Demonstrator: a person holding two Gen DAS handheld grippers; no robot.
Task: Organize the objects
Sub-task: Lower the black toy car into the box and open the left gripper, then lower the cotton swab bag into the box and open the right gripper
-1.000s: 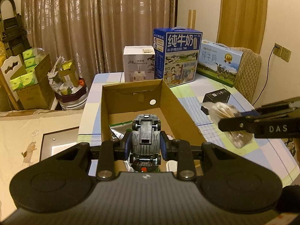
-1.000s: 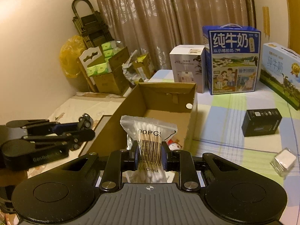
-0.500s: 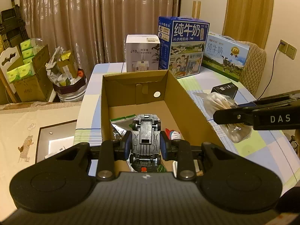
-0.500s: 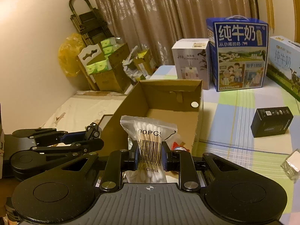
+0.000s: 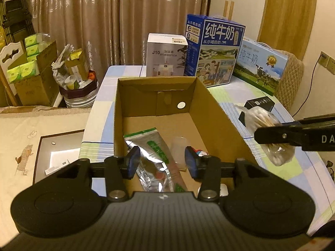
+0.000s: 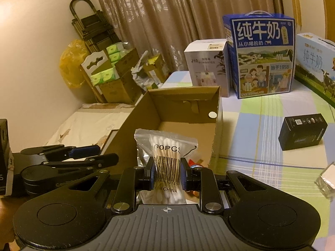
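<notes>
A clear plastic bag of white cotton swabs (image 6: 166, 163) is clamped upright between the right gripper (image 6: 166, 174) pads, above the near end of the open brown cardboard box (image 6: 184, 113); the spread-fingered left gripper (image 6: 98, 153) is seen at left.

Ahead of the tongs stand one open cardboard box (image 5: 211, 104), two milk cartons (image 5: 213, 48) (image 5: 261, 64), one white box (image 5: 165, 56), and one black box (image 6: 302, 128).
</notes>
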